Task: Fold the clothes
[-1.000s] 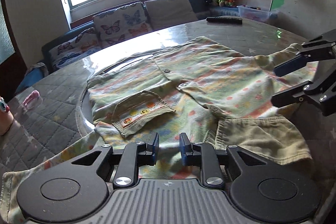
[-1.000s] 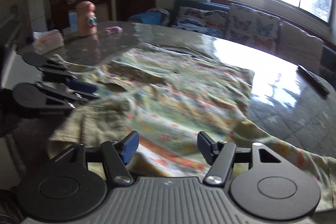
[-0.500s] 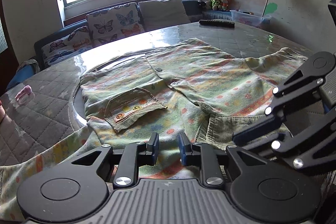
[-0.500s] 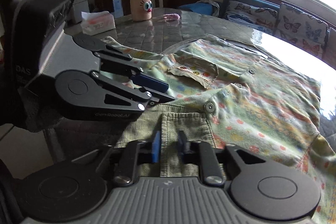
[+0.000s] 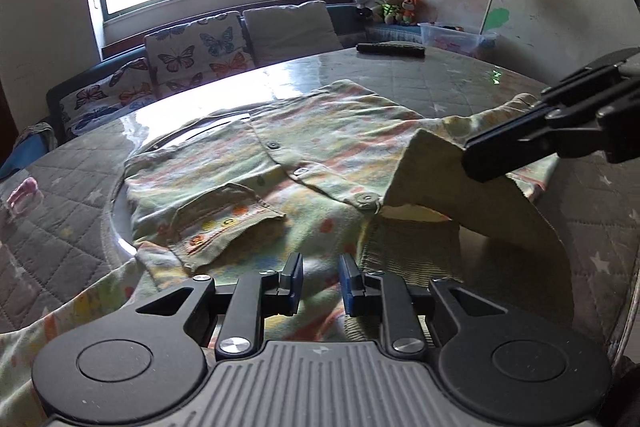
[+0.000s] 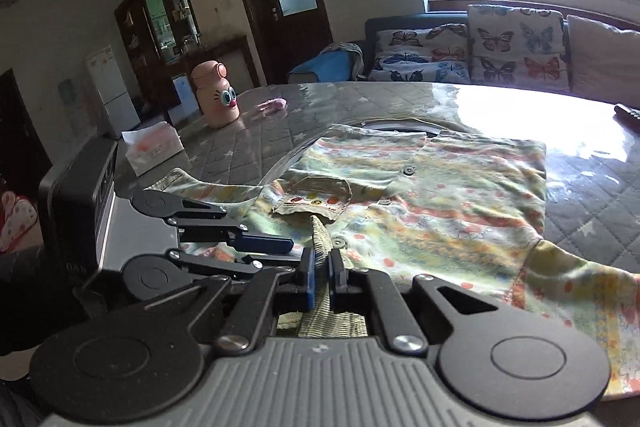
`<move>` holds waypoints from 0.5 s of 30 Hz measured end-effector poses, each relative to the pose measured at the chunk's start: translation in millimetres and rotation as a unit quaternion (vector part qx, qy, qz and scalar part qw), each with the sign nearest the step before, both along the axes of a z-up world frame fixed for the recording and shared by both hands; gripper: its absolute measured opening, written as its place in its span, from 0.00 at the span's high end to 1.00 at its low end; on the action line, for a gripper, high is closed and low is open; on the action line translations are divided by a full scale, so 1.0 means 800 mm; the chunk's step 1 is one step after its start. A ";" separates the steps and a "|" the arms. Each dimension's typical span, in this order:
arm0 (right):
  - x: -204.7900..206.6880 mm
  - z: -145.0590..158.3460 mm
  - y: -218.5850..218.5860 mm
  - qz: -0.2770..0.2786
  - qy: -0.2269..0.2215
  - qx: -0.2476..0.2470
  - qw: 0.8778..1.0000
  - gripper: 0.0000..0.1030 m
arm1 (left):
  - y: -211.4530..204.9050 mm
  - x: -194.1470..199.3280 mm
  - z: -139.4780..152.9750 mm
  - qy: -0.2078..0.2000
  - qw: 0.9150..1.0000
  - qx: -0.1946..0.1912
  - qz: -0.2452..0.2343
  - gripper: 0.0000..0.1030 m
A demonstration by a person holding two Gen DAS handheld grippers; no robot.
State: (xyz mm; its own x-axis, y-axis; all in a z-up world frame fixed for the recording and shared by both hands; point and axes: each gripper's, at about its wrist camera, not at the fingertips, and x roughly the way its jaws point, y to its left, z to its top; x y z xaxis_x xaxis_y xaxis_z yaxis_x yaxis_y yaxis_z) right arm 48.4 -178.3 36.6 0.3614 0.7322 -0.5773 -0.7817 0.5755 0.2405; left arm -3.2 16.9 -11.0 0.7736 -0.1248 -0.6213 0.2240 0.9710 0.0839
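A small pastel striped shirt [image 5: 320, 147] with buttons and a chest pocket [image 5: 224, 223] lies spread on the round table; it also shows in the right wrist view [image 6: 448, 195]. My right gripper [image 6: 320, 277] is shut on the shirt's corduroy bottom hem [image 6: 322, 231] and holds it lifted off the table; in the left wrist view [image 5: 480, 163] it holds the raised flap [image 5: 460, 195]. My left gripper [image 5: 320, 283] hovers just above the shirt's near edge, jaws a little apart, holding nothing.
A quilted grey table cover [image 5: 60, 219] lies under the shirt. A remote [image 5: 390, 49] lies at the far edge. A pink bottle [image 6: 214, 99], a tissue box [image 6: 154, 147] and a pink cloth [image 6: 274, 103] stand at the left. A sofa [image 6: 480, 47] is behind.
My right gripper has closed on the corduroy hem and lifted it up and over the shirt. The left gripper has barely moved.
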 end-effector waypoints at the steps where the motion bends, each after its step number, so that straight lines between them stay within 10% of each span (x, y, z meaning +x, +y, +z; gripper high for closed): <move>1: -0.002 -0.001 0.002 0.005 0.001 -0.002 1.000 0.95 | -0.002 0.000 0.000 0.000 1.000 0.001 -0.002 0.80; 15: -0.032 -0.044 0.046 0.087 -0.014 -0.076 0.993 0.92 | 0.012 -0.012 0.008 -0.008 1.000 -0.016 0.004 0.77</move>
State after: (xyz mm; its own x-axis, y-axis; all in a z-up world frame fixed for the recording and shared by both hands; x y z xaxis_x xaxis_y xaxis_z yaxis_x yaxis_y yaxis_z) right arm 22.7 -141.4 1.2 0.2544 0.6911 -0.6765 -0.8781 0.4581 0.1378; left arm -13.2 26.6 -4.4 0.7842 -0.1385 -0.6049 0.2151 0.9750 0.0557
